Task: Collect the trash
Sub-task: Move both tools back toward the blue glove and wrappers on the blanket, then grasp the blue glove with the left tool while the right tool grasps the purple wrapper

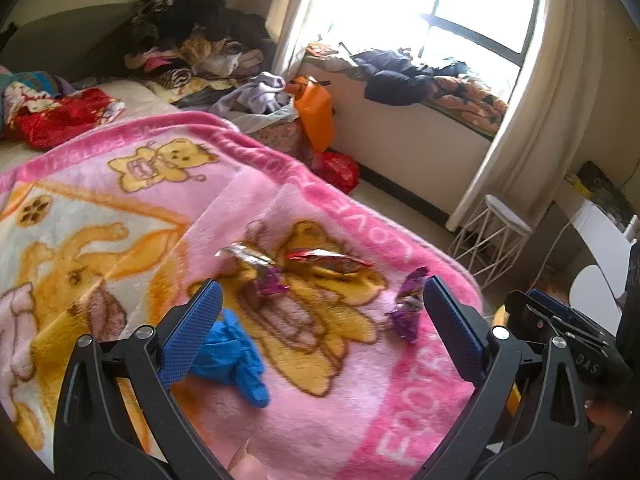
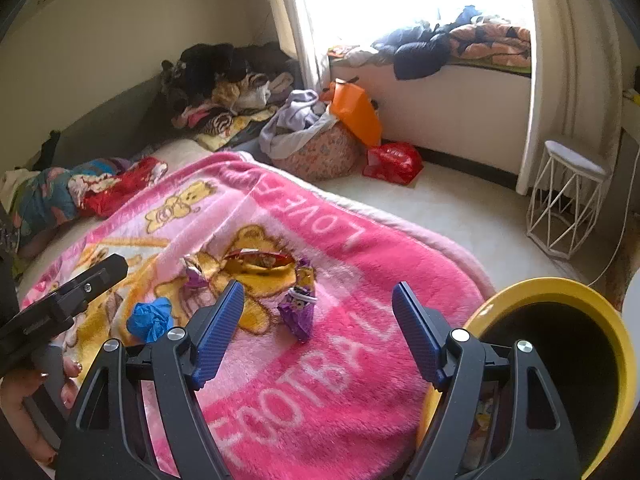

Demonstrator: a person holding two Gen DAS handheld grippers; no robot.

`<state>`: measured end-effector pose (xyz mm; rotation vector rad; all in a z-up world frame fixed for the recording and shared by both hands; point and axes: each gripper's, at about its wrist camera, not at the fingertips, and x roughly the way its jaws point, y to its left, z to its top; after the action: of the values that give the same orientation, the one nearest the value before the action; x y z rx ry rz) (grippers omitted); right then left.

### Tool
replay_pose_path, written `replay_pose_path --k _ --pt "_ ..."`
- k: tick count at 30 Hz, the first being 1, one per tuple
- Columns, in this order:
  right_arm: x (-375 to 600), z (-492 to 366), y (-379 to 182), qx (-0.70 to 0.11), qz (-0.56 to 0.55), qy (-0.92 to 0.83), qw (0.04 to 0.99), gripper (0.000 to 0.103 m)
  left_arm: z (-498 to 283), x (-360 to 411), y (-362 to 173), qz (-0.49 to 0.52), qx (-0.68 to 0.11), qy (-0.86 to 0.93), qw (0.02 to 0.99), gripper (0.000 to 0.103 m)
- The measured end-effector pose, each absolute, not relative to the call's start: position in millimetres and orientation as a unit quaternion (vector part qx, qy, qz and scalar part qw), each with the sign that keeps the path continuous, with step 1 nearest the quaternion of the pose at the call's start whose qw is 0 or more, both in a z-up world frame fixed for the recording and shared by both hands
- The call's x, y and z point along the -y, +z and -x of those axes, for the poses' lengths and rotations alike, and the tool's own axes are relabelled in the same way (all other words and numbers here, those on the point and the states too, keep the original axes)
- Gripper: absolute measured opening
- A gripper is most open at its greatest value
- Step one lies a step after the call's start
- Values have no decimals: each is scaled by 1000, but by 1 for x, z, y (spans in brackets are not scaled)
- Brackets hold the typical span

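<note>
Cluttered bedroom, pink bear blanket (image 2: 360, 264) on the bed, both tools spread and empty, right tool (image 2: 318, 308) over the purple wrapper (image 2: 298, 312), left tool (image 1: 320, 300) near the blue glove (image 1: 230, 354) — plush pile could snag the pads, the wrapper slip before reaching the yellow bin (image 2: 608, 320).

The blanket (image 2: 360, 360) lies under the right gripper (image 2: 318, 300). A wrapper (image 2: 298, 312) lies on it just ahead, between the fingers. The glove (image 2: 150, 320) lies to the left. The bin (image 2: 560, 360) stands to the right, beside the blanket. The stool (image 2: 568, 200) stands far ahead, to the right.
</note>
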<state>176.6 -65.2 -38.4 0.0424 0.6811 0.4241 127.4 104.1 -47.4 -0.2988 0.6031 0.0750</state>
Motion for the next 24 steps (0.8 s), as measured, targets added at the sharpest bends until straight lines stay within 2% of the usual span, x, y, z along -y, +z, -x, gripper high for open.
replay_pose_path --k 19,24 --pt "21 -237 -105 -405 -20 209 890 74 -139 -153 -109 177 -348 99 915 92" --pt "17 -253 -121 -427 -32 205 880 64 -144 -153 -122 179 -366 102 908 91"
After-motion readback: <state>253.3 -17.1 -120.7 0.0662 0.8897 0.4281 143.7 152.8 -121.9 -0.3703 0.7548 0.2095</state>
